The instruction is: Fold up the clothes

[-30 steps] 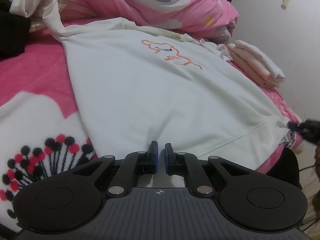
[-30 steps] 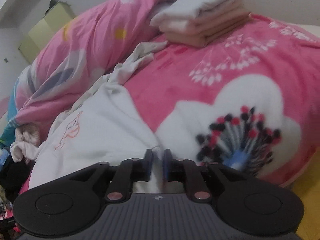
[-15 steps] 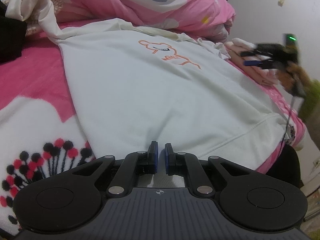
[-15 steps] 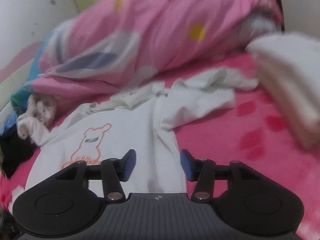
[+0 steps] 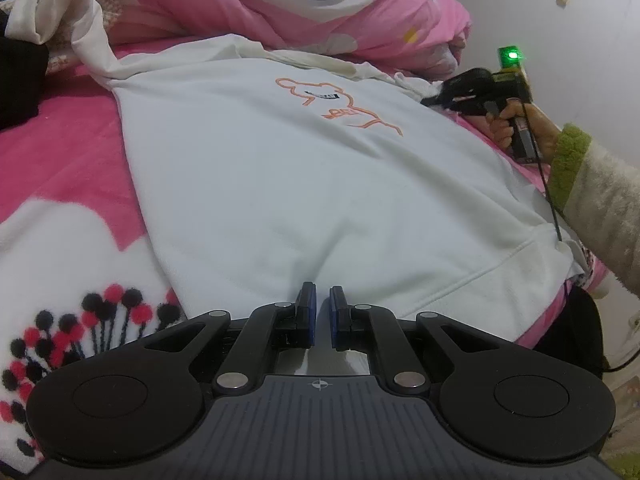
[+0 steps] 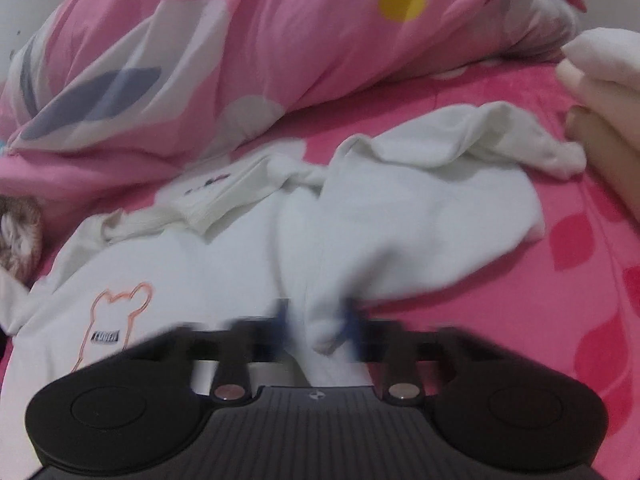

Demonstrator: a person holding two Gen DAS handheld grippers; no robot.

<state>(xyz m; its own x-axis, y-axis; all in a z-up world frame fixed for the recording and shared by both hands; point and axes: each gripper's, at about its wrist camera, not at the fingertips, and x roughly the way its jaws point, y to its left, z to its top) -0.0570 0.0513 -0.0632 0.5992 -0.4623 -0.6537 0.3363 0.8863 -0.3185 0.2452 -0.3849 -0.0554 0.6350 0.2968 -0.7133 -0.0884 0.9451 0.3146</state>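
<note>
A white sweatshirt (image 5: 304, 176) with an orange bear outline lies flat, front up, on a pink bed. My left gripper (image 5: 322, 316) is shut on its bottom hem at the near edge. My right gripper (image 6: 318, 320) is blurred; its jaws are closing around a bunch of the sweatshirt's right sleeve (image 6: 400, 224) near the shoulder. In the left wrist view the right gripper (image 5: 436, 98) is at the far right shoulder, held by a hand in a green-cuffed sleeve. The sweatshirt's other sleeve (image 5: 68, 28) trails off to the far left.
A pink duvet (image 5: 304, 4) is heaped behind the sweatshirt and shows in the right wrist view (image 6: 240, 48). Folded pale clothes (image 6: 600, 80) are stacked at the right. A black garment (image 5: 20, 80) lies at the left. The bed's edge (image 5: 560, 308) drops off at the right.
My right gripper let go of the hem corner, opened, moved up to the right shoulder, and is now closing on the sleeve. My left gripper stayed shut on the hem.
</note>
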